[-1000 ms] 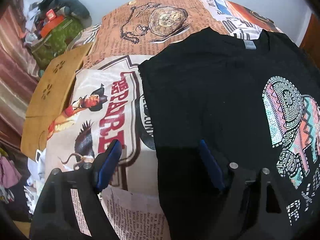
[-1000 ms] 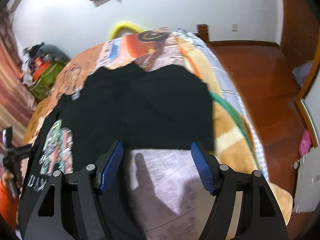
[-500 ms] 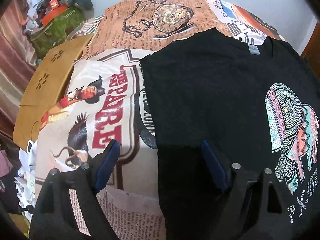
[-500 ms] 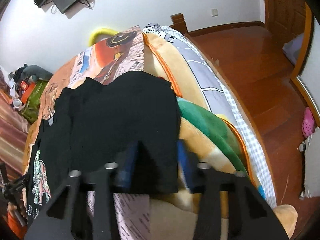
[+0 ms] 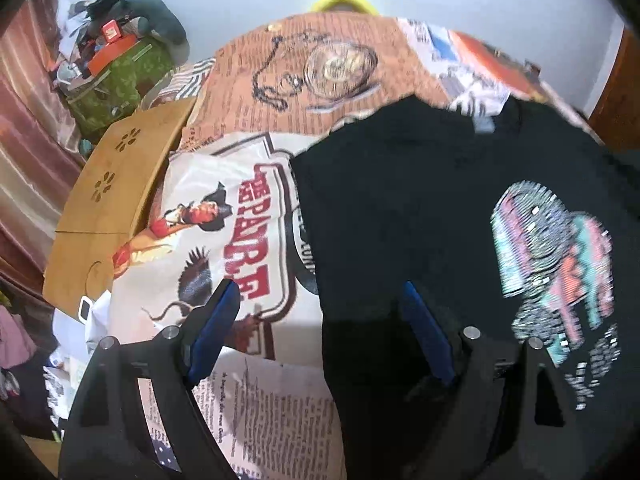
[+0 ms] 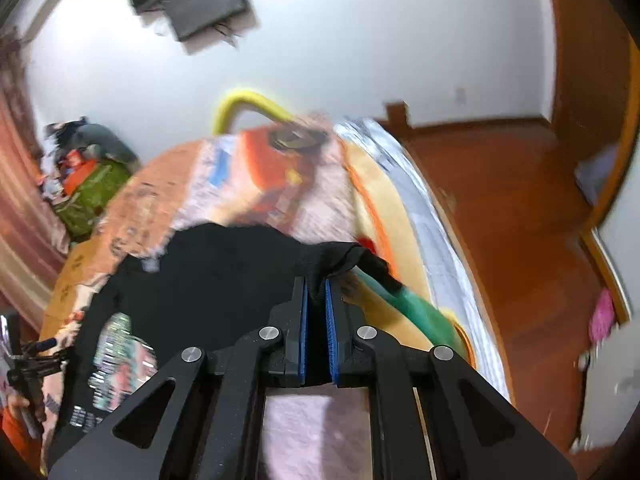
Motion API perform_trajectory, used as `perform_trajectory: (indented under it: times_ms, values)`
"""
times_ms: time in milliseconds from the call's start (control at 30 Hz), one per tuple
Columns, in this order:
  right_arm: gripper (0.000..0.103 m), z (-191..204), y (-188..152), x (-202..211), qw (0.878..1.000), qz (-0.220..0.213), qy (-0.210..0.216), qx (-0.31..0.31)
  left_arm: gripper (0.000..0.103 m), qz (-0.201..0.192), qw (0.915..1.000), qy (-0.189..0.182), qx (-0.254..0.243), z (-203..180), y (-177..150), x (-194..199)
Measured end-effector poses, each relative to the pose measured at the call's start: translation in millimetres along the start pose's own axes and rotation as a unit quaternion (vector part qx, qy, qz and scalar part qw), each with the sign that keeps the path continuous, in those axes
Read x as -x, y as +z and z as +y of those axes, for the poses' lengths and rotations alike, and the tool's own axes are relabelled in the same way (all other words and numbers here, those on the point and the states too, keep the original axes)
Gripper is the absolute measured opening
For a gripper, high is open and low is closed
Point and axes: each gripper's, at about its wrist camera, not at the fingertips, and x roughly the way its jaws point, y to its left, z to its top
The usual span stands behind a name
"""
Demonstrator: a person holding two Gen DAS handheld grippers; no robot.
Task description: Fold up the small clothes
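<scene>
A printed bedspread [image 5: 248, 240] covers the bed. The right gripper [image 6: 316, 316] pinches the black T-shirt [image 6: 208, 280] edge between its pads, cloth bunching just beyond; the left gripper [image 5: 320, 336] hangs spread over the shirt's near side. Step in hand: the first fold, likely carrying that edge across

Matt black cloth T-shirt [image 5: 400, 208] lies on a printed fabric bedspread [image 5: 320, 64], beside which a glossy wooden floor [image 6: 500, 208] shines; gripper pads [image 6: 330, 332] look ridged blue plastic.
</scene>
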Motion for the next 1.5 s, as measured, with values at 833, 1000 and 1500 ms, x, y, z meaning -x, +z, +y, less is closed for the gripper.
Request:
perform_trajectory:
  times_ms: [833,1000,1500]
  values:
    - [0.05,136.0,-51.2,-78.8,0.971,0.13,0.126,0.153,0.086,-0.009,0.9999,-0.012,-0.007,1.6,13.4,2.9]
    - [0.053,112.1,-26.2,-73.0,0.983,0.084,0.092,0.137,0.088,0.005,1.0,0.006,0.004,10.4,40.4,-30.7]
    - [0.016,69.1,-6.8,-151.4,0.99,0.119,0.055,0.057,0.023,0.081,0.9859,-0.103,0.104,27.6,67.7,-124.7]
